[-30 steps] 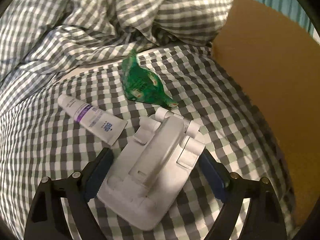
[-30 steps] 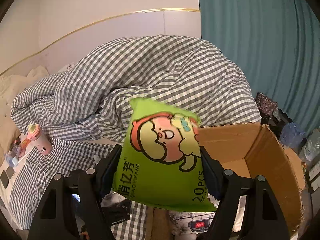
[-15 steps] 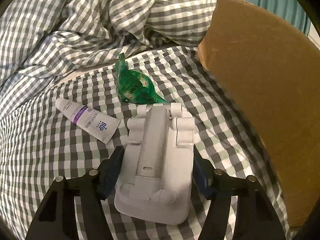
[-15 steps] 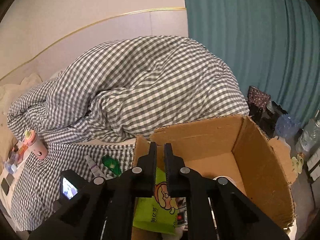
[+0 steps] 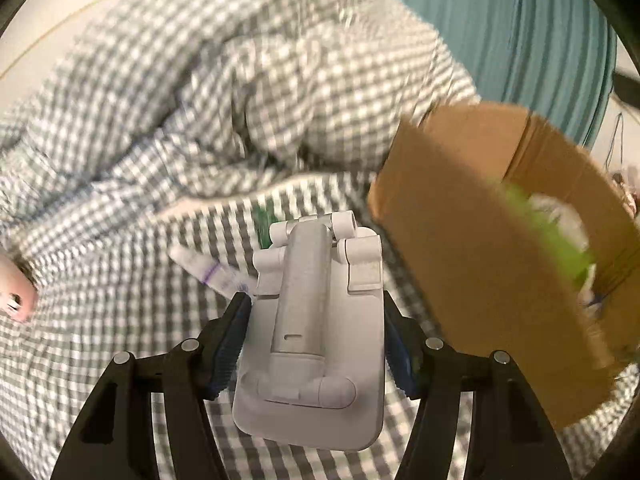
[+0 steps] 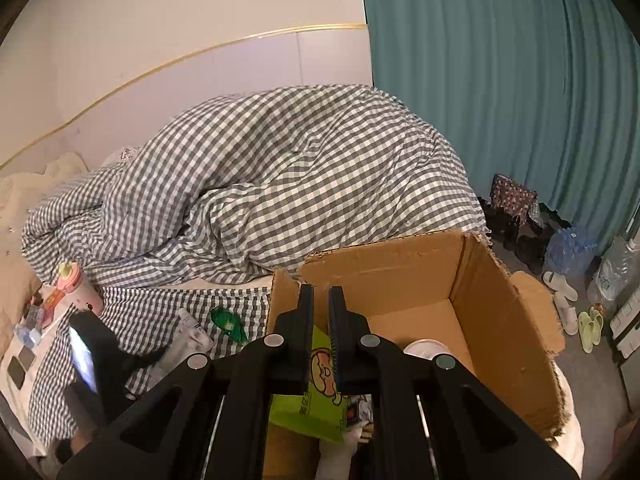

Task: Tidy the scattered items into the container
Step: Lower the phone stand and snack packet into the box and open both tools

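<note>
Pads of the left gripper [image 5: 314, 354] clamp a white folding stand [image 5: 316, 340], held above the checked bedsheet [image 5: 100, 320]. Ahead of it lie a tube [image 5: 208, 270] and green packet [image 5: 262, 224]; the cardboard box [image 5: 460, 264] stands to its right. The right gripper [image 6: 321, 322], jaws together and empty, hangs over the box with the green wipes pack [image 6: 316, 408] inside below it.
</note>
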Tool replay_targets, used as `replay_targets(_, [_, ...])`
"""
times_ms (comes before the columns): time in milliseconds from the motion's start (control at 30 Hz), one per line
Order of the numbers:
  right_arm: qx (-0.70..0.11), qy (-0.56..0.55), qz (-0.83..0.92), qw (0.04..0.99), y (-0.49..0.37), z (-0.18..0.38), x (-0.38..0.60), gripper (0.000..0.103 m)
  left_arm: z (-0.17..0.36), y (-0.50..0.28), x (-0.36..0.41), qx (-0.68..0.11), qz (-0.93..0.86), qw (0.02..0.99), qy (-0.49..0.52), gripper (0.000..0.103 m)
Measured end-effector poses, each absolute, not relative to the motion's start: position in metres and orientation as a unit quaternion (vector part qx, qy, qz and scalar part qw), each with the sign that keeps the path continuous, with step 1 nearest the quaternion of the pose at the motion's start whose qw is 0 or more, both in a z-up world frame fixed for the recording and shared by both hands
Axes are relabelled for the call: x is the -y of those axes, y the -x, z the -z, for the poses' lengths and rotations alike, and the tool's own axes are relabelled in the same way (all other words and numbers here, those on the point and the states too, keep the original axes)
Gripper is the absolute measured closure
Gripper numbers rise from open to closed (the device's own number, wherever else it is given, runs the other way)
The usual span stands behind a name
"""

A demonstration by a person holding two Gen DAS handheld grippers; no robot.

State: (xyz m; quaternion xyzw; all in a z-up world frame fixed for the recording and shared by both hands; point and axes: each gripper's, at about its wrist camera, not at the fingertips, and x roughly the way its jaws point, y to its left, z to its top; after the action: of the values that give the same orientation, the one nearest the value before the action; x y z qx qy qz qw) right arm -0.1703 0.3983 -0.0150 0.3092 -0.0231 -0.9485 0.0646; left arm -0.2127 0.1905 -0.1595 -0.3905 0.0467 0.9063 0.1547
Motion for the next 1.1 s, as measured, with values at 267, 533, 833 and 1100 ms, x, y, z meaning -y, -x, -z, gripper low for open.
replay_targets(267, [0.025,-0.295,0.954,0.052,0.127,-0.01,-0.427,0.095,0.074,0.168,-0.206,-0.035,-0.924,0.175,0.338,0.04])
replay_targets(533, [0.022,-0.253,0.967,0.009,0.079,-0.043,-0.469,0.024,0.018,0.127,-0.253,-0.041,-0.931,0.203,0.3,0.04])
replay_targets(833, [0.026,-0.22,0.974,-0.041,0.036,-0.063,-0.526,0.005,0.0,0.105,-0.318,-0.052,-0.926,0.238,0.288,0.04])
replay_targets(1100, [0.048,-0.216,0.972,-0.08,0.02,-0.058,-0.583,0.0,0.017,0.113,-0.382,-0.071,-0.914,0.26,0.304,0.04])
